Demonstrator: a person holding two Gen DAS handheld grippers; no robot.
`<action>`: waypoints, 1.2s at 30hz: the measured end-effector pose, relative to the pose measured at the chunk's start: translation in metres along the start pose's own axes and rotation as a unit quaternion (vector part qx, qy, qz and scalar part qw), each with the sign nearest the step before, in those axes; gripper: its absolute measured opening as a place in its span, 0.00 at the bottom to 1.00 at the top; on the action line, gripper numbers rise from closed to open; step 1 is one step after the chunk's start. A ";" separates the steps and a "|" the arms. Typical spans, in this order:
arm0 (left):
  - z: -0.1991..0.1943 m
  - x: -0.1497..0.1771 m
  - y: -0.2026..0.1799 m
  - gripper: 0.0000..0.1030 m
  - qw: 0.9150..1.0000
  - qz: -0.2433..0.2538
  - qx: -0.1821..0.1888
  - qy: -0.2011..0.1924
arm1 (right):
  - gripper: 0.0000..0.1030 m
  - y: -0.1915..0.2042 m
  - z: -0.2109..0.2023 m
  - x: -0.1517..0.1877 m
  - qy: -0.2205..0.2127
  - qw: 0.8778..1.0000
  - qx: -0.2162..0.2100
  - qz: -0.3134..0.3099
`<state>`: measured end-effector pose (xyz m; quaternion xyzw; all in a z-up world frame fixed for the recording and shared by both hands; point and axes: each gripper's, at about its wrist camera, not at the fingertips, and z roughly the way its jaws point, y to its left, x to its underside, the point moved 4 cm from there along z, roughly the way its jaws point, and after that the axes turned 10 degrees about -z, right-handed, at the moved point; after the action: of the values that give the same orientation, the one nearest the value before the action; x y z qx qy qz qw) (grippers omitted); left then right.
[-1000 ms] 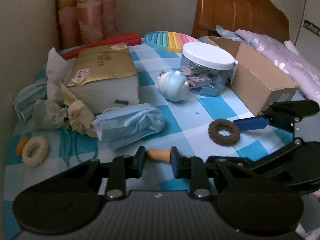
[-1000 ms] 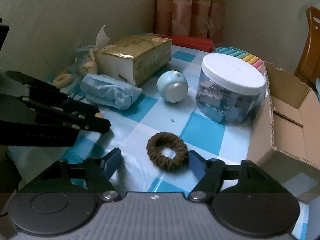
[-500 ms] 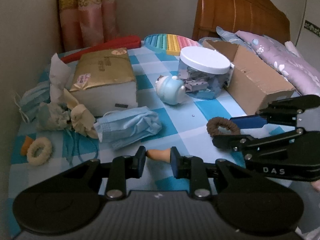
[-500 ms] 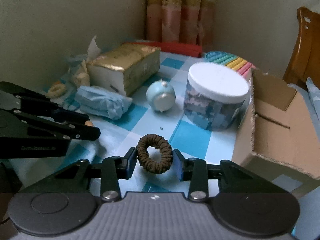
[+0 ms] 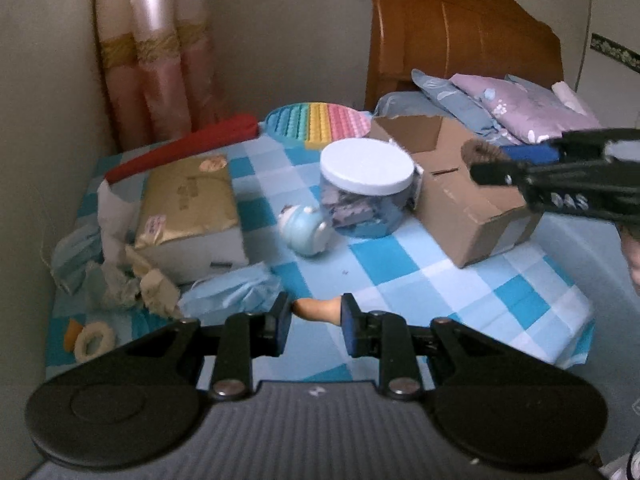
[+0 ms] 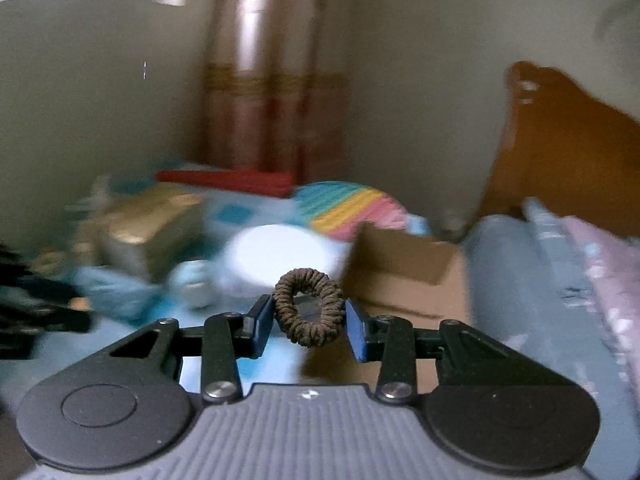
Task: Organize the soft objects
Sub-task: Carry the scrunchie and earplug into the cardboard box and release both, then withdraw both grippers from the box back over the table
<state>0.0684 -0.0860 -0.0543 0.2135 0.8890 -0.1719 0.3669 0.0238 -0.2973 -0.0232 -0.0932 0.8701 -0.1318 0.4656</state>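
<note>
1. Right gripper (image 6: 308, 322) pinches a brown hair tie (image 6: 307, 306), a ribbed fabric ring squeezed slightly oval, held above the tabletop (image 5: 400, 264) near the cardboard box (image 5: 468, 200).
2. Left gripper (image 5: 312, 320) clamps a small tan object (image 5: 318, 309), possibly soft; its shape is mostly hidden.

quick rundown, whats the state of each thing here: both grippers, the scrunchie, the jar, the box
left gripper: shut on a small orange piece
right gripper: shut on the brown scrunchie, lifted off the table
plastic jar: upright, white lid on
cardboard box: open, flaps up
tissue pack: lying flat, a tissue sticking out
</note>
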 end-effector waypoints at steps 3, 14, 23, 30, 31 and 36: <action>0.003 -0.007 -0.011 0.24 1.000 0.009 0.001 0.003 | 0.43 -0.018 0.013 0.005 0.011 1.000 0.014 0.011; 0.029 -0.053 -0.059 0.24 0.999 0.043 0.018 0.013 | 0.90 -0.031 0.003 0.028 0.006 0.999 -0.003 0.050; 0.074 -0.109 -0.134 0.24 0.993 0.101 0.068 0.007 | 0.91 -0.028 -0.016 0.044 0.006 0.997 -0.008 0.070; 0.120 -0.121 -0.160 0.79 0.992 0.114 0.048 0.011 | 0.92 -0.034 -0.019 0.051 0.018 0.996 -0.009 0.082; 0.123 -0.121 -0.161 0.88 0.992 0.114 0.043 0.011 | 0.92 -0.034 -0.020 0.051 0.017 0.996 -0.010 0.081; 0.108 -0.121 -0.155 0.92 0.993 0.109 0.045 -0.017 | 0.95 -0.032 -0.022 0.048 0.013 0.996 -0.017 0.084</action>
<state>0.1297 -0.2984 -0.0160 0.3230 0.8451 -0.1744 0.3886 -0.0193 -0.3381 -0.0394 -0.0263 0.8830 -0.0786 0.4620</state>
